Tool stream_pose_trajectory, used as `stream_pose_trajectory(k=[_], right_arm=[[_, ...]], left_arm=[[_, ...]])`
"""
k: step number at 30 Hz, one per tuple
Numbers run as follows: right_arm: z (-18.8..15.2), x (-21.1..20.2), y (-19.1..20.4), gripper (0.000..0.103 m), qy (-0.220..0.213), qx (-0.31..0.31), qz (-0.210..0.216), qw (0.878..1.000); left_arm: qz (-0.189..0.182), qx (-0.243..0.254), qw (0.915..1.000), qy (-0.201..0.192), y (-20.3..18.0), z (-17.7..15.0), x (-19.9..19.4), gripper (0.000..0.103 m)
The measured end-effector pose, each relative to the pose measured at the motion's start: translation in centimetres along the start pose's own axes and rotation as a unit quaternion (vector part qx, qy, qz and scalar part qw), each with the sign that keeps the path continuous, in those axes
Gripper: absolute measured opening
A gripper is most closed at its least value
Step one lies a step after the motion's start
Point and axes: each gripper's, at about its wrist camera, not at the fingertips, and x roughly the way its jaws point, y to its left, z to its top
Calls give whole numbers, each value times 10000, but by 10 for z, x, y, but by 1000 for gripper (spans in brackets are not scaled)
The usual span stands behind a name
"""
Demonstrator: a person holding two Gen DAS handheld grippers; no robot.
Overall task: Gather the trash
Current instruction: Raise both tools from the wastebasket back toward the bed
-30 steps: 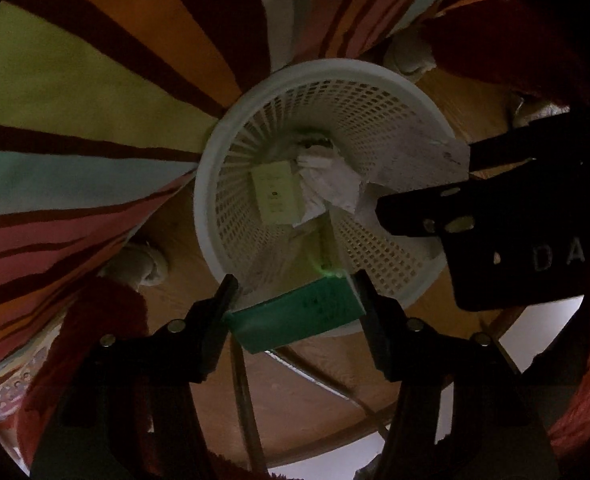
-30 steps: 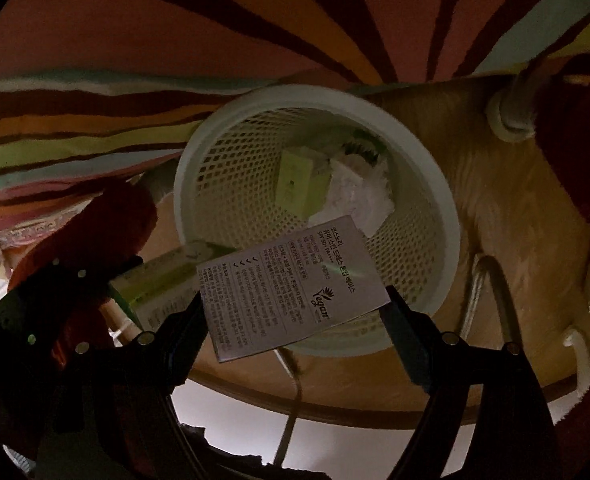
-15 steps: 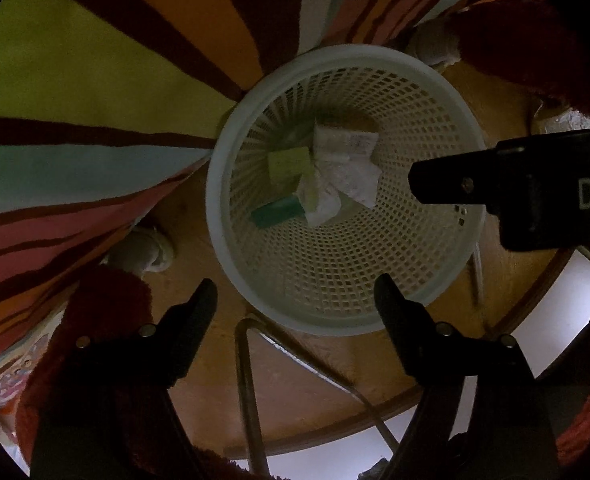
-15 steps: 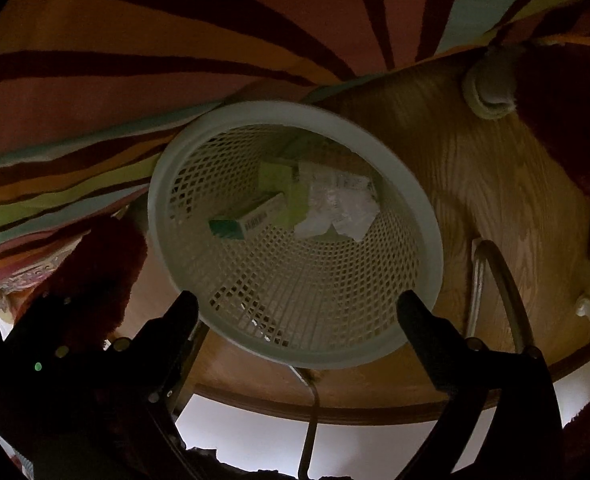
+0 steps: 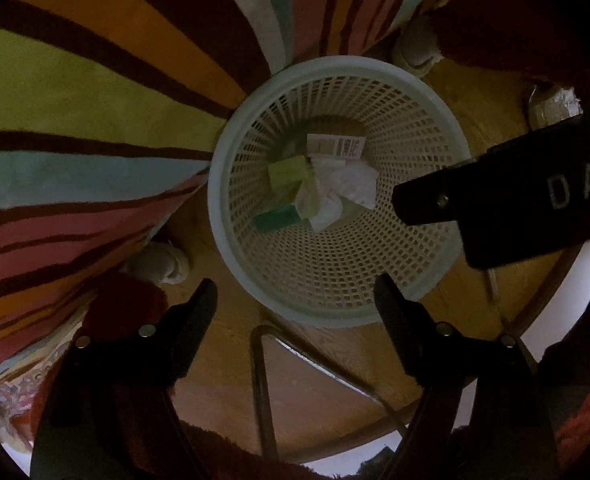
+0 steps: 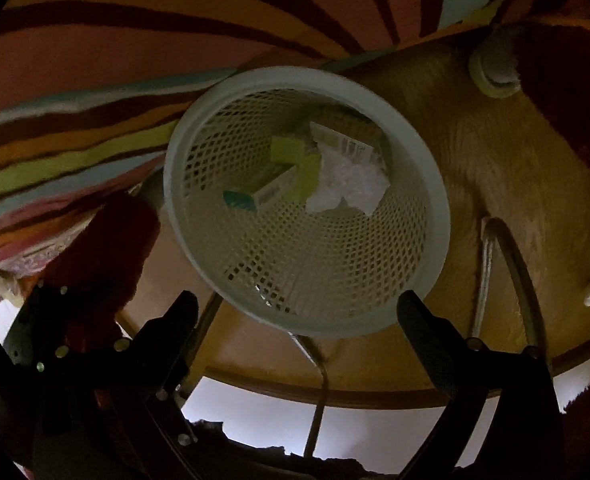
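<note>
Inspecting under dim light. Both grippers hovering above a white perforated plastic waste basket, pointing steeply down into it.

Left gripper: fingers standing well apart, gripping nothing, only the basket's near rim showing in the gap.

Right gripper: fingers spread very wide, likewise gripping nothing. Also appearing in the left wrist view as a dark body reaching in from the right over the basket's rim, lettered "DAS".

Trash lying at the bottom of the basket:
- teal-ended carton, lying on its side, toward the near left
- yellow-green box, just behind the carton
- crumpled white paper, touching the green box on its right
- printed white leaflet carrying a barcode, lying at the far side, partly overlapping the crumpled paper

Basket standing on a round wooden surface, with metal legs showing beneath and pale floor beyond its edge. Basket's far left rim touching or just overlapping a striped multicolour rug. Red shaggy fabric and rolled white cloth lying to the left of the basket.
</note>
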Motion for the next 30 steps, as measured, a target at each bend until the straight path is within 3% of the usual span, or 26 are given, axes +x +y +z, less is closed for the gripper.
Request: stream_pose_trajectory(k=[7,12,21,24,26,29,30], right_arm=[[-10,-17,-1,95,-326,-1,-25,9995],[-22,-32,10,95,-492,-432,-40,9978],[-46,-83,28,95,-1478,-1155,84,9822],[-57,-106,36,95,-1963,-1518,78,9687],[-66,-121,46,95,-2360,-1875,-7,9535],[-84,-151,65,95,-3234,-2461,-341,9131],[-91,-163,72,95,-3602,-2654,-498,8929]], left_arm=[[-30,-206,9996,-170,6,-9,-11,79],[-248,-373,9985,-322,10,-19,-23,79],[-592,-770,9903,-997,17,-40,-57,79],[-648,-753,9866,-1298,14,-49,-74,79],[-641,-775,9827,-1555,15,-56,-88,79],[-564,-928,9741,-1983,21,-63,-110,79],[-519,-1000,9710,-2111,24,-64,-117,79]])
